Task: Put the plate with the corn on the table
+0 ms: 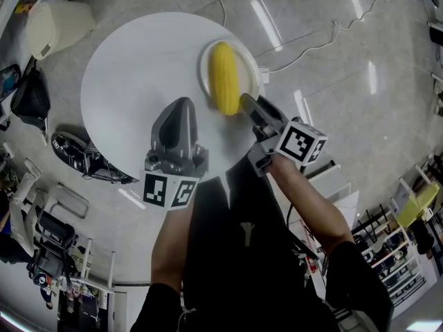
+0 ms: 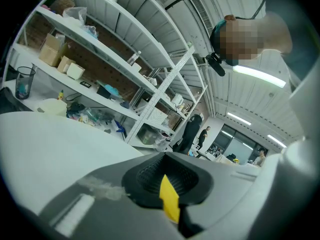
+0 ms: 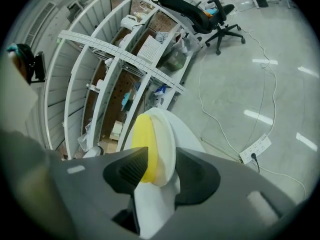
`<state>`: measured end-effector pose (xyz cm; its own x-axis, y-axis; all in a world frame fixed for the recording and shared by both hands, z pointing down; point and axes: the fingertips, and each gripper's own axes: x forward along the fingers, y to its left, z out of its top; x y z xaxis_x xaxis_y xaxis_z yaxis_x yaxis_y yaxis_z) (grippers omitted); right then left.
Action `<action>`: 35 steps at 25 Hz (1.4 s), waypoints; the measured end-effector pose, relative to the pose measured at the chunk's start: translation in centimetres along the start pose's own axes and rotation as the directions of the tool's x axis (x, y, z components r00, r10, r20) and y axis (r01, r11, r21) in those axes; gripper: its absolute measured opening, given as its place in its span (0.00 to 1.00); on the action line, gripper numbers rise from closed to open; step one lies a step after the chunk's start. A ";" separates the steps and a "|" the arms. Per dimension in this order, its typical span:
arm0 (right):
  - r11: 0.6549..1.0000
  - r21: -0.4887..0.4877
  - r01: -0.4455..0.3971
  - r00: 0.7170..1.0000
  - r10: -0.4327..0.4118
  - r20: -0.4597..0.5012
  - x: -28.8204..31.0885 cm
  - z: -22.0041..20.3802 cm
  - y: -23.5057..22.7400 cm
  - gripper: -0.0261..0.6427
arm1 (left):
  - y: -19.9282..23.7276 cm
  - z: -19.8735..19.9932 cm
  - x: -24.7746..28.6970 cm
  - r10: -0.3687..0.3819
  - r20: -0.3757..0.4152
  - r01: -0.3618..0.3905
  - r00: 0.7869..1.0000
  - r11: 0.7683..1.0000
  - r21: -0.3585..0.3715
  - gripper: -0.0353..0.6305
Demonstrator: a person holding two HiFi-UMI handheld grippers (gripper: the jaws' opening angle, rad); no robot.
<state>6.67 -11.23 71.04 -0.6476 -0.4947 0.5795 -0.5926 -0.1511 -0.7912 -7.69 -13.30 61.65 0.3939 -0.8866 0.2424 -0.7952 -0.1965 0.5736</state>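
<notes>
As seen from above, left to right:
Surface [image 1: 131,68]: round, white.
Left tool [image 1: 182,106]: jaws together, empty, over surface.
Plate [image 1: 253,75]: white, on surface near its right edge.
Corn [image 1: 223,85]: yellow, lying on plate.
Right tool [image 1: 243,103]: jaws apart, straddling plate rim.

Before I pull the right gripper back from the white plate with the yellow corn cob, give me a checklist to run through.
1. White plate down on the round white table: ok.
2. Yellow corn cob lying on the plate: ok.
3. Right gripper jaws apart: ok, but the plate's rim stands between them.
4. Plate fully inside the table's edge: cannot tell; it sits right at the edge.
5. Left gripper clear of the plate: ok, shut, over the table and apart from the plate.
</notes>
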 end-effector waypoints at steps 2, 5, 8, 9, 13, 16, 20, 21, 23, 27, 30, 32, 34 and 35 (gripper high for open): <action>0.999 -0.028 0.016 1.000 -0.016 0.000 -0.3 0.0 -0.2 0.29 | 0.0 -0.1 -0.1 -0.001 0.000 0.001 1.000 1.000 -0.001 0.06; 0.999 -0.041 0.013 1.000 -0.013 0.006 -0.6 -0.1 -0.6 0.29 | 0.0 -0.3 -0.2 0.000 0.000 0.000 1.000 1.000 -0.004 0.06; 0.999 -0.036 0.003 1.000 -0.002 0.009 -0.6 -0.1 -0.4 0.29 | -0.2 -0.4 -0.3 0.001 -0.001 -0.001 1.000 1.000 -0.004 0.06; 0.999 -0.036 0.000 1.000 0.000 0.010 -0.7 -0.1 -0.3 0.29 | -0.3 -0.4 -0.3 0.000 -0.002 0.000 1.000 1.000 -0.004 0.06; 0.999 -0.037 -0.006 1.000 0.006 0.012 -0.8 -0.1 -0.3 0.29 | -0.7 -0.5 -0.3 -0.005 -0.001 0.005 1.000 1.000 -0.002 0.06; 0.999 -0.039 -0.007 1.000 0.008 0.015 -0.9 -0.1 -0.3 0.29 | -0.8 -0.7 -0.3 -0.005 -0.002 0.005 1.000 1.000 -0.001 0.06; 0.999 -0.039 -0.009 1.000 0.010 0.021 -1.0 -0.1 -0.7 0.29 | -0.8 -1.0 -0.3 -0.004 -0.001 0.004 1.000 1.000 -0.004 0.06; 0.999 -0.039 -0.008 1.000 0.009 0.023 -1.0 0.0 -0.7 0.29 | -0.8 -1.0 -0.3 -0.005 -0.001 0.005 1.000 1.000 -0.004 0.06; 0.999 -0.038 -0.005 1.000 0.006 0.026 -1.1 0.0 -0.9 0.29 | -0.9 -1.1 -0.3 -0.008 -0.002 0.008 1.000 1.000 -0.004 0.06; 0.999 -0.033 -0.002 1.000 0.003 0.028 -1.2 0.0 -0.7 0.28 | -1.1 -0.9 -0.2 -0.014 -0.004 0.014 1.000 1.000 -0.005 0.06; 0.999 -0.035 0.004 1.000 -0.003 0.031 -1.2 -0.3 -0.7 0.26 | -0.9 -0.8 -0.4 -0.016 -0.004 0.016 1.000 1.000 -0.006 0.06; 0.999 -0.035 0.012 0.999 -0.011 0.031 -1.3 -0.4 -0.8 0.24 | -0.8 -0.8 -0.6 -0.019 -0.004 0.019 1.000 1.000 -0.005 0.06; 0.999 -0.034 0.020 0.999 -0.019 0.033 -1.6 -0.6 -1.1 0.23 | -0.9 -0.8 -0.7 -0.022 -0.003 0.022 1.000 1.000 -0.004 0.06; 0.999 -0.033 0.024 0.999 -0.023 0.035 -1.7 -0.7 -1.2 0.22 | -0.9 -0.8 -0.7 -0.024 -0.003 0.024 1.000 1.000 -0.003 0.06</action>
<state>8.16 -9.62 71.09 -0.6168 -0.5207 0.5903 -0.6234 -0.1347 -0.7702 -6.88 -12.16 61.56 0.4143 -0.8804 0.2308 -0.7842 -0.2165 0.5816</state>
